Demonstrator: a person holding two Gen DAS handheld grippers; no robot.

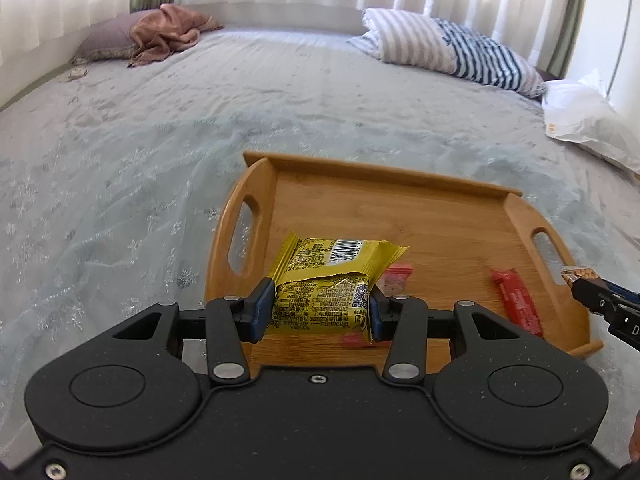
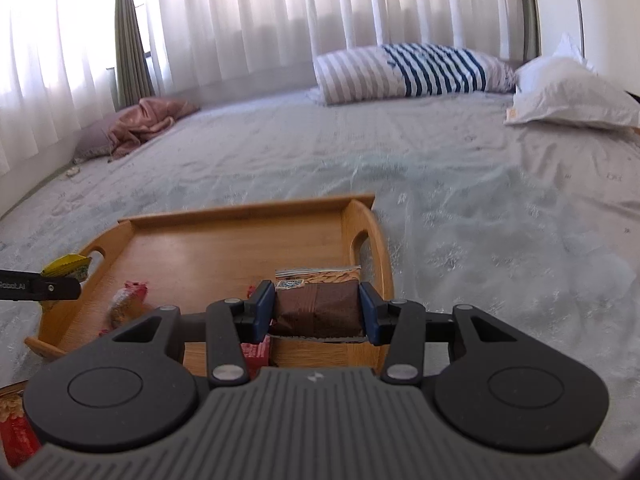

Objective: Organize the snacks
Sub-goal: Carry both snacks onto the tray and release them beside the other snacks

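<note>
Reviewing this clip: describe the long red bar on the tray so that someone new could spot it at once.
On the grey bedspread sits a wooden tray with handle slots at both ends. The red snack bar lies flat on the tray floor near the right-hand slot, untouched by either gripper. It is long and narrow, unlike the yellow packet held by the left gripper.

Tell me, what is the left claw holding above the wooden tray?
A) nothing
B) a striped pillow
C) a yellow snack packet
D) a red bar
C: the left claw has its blue pads pressed on both sides of the yellow snack packet, over the wooden tray.
</note>
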